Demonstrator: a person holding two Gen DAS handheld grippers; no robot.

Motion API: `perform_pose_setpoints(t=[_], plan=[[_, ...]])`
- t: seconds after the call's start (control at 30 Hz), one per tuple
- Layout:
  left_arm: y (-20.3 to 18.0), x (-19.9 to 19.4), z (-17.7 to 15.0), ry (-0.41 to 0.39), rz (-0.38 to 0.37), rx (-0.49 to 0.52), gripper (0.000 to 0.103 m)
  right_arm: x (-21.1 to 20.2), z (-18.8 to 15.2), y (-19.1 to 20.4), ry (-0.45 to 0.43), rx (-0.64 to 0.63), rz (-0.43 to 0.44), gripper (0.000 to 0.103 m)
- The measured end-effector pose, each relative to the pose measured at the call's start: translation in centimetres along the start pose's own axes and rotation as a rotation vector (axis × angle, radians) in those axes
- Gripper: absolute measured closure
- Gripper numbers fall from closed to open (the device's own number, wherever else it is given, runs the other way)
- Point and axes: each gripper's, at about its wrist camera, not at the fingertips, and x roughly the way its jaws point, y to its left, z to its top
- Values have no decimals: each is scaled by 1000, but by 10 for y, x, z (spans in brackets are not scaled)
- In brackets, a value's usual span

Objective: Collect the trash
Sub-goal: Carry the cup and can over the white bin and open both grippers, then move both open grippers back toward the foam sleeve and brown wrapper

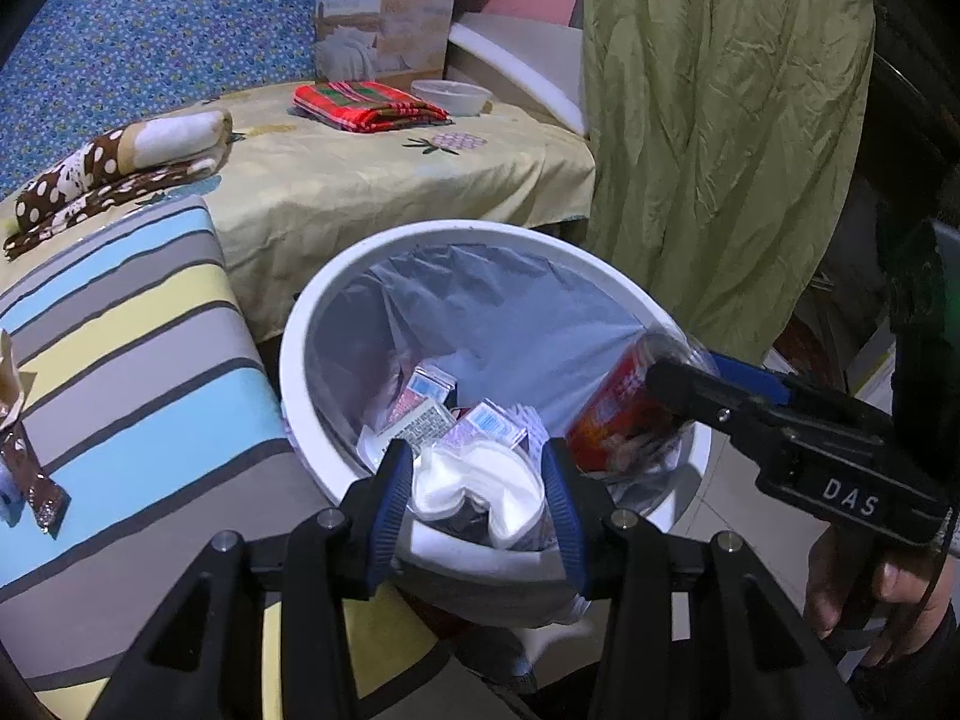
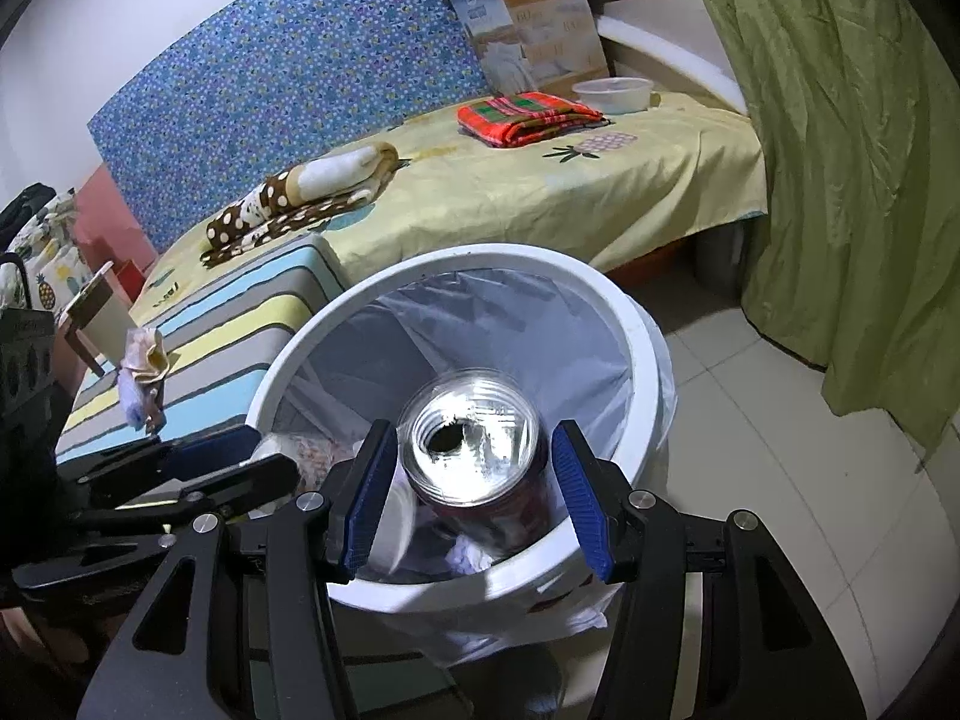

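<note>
Left tool [image 1: 477,501] clamped on crumpled white wrapper [image 1: 480,492], poised over near rim of bin [image 1: 312,312], judged ready to drop. Striped ottoman [image 1: 120,324] at far left carries leftover wrapper scrap [image 1: 36,480], likely next pick. Bin lined with translucent bag [image 1: 480,300]; inside lie small cartons [image 1: 432,414] and paper bits. Right tool [image 2: 474,489] holds clear-lidded red jar [image 2: 474,444], pads flanking it, contact on right pad unclear; jar tilted over bin interior for release.

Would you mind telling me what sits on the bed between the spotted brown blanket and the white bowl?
A folded red plaid cloth lies between the spotted brown blanket and the white bowl, close beside the bowl; both views show it.
</note>
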Motion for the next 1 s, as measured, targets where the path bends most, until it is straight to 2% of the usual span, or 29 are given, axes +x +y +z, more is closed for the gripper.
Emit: perform_pose_setpoints(t=[0.07,0.57,1.0], plan=[[-1,0,-2,1,-4,-2,51,-3,0,0,-7,-2,-8,47],[15,-50,-15,-67,-14,-67,50,-27,-7,18,-43,-24,14,45],[47,-105,-48,-135,79,-141,50,-39,-15,68,-50,-118,88,45]])
